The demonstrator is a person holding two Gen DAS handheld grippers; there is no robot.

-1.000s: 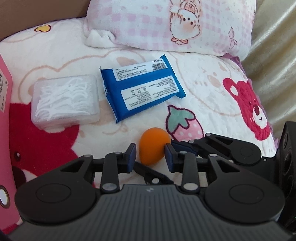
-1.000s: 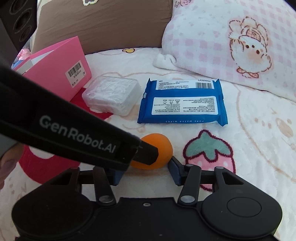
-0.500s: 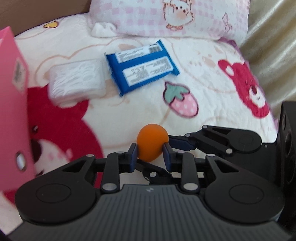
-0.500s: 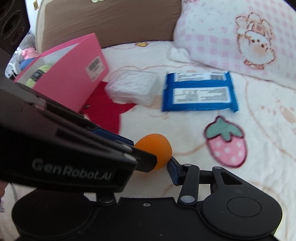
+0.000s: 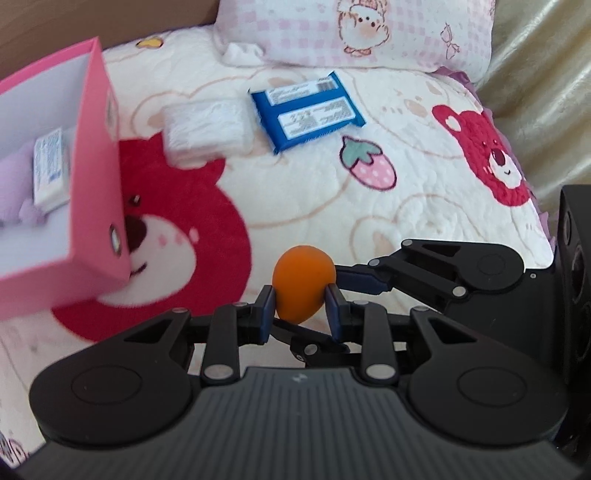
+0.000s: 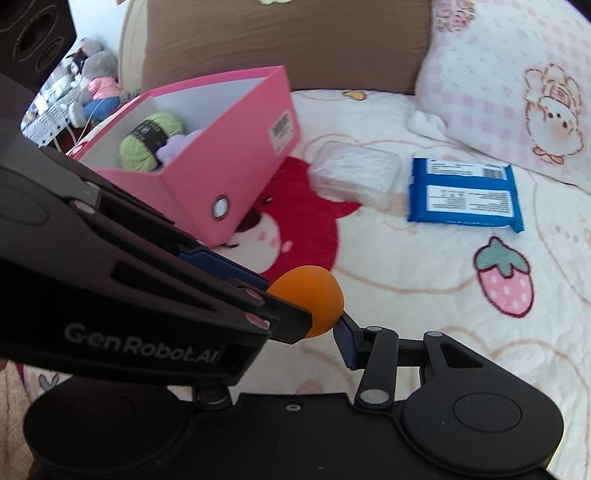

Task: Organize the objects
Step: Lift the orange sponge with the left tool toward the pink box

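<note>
An orange egg-shaped sponge (image 5: 303, 282) is held above the bed between the blue pads of my left gripper (image 5: 300, 300), which is shut on it. My right gripper (image 6: 325, 325) also closes on the same sponge (image 6: 314, 299) from the right; its left finger is hidden behind the left gripper's body. A pink storage box (image 5: 99, 173) stands to the left, open, holding green yarn (image 6: 151, 142), something purple and a white packet (image 5: 50, 168). A blue wet-wipes pack (image 5: 306, 110) and a clear box of floss picks (image 5: 207, 127) lie farther back on the blanket.
The bed has a cream blanket (image 5: 406, 177) with red bear and strawberry prints. A pink checked pillow (image 5: 362, 33) lies at the back, a brown headboard cushion (image 6: 277, 40) behind it. A beige curtain (image 5: 546, 85) hangs at the right. Plush toys (image 6: 96, 81) sit beyond the box.
Both grippers closed on the orange sponge, lifted it off the blanket and carried it back and left. The pink box has come more into view and its inside shows.
</note>
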